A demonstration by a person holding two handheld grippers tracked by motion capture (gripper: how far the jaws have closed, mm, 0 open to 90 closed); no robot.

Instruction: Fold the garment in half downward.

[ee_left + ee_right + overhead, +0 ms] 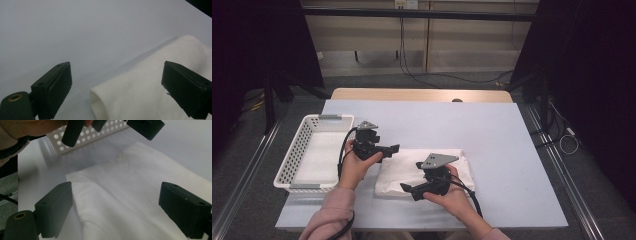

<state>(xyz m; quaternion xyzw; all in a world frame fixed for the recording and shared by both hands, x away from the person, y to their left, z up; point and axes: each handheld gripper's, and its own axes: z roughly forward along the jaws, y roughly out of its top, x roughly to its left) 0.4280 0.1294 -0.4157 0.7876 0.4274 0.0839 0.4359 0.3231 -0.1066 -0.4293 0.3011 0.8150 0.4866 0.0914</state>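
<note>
Start from the table, since its pale sheet is smooth and anything you nudge on it will likely slide rather than stay put. The white basket sits off beyond your left gripper, on the side away from the cloth, and in the right gripper view its perforated wall shows past the far edge of the fabric; if you carry the cloth that way with a loose hold, a trailing corner could catch the rim and pull the folds open. The folded white cloth lies flat on the table between your two grippers, directly ahead of and below both pairs of jaws. Your left gripper has its jaws spread wide with nothing in them, the rolled edge of the cloth lying in the gap but not touched by either pad; closing there would probably pinch only the top layer and let the rest unroll. Your right gripper is likewise wide apart and empty, hovering over the cloth's near fold; come down too shallow and the pads may skid off the fabric, too deep and they could drag the whole stack sideways.
</note>
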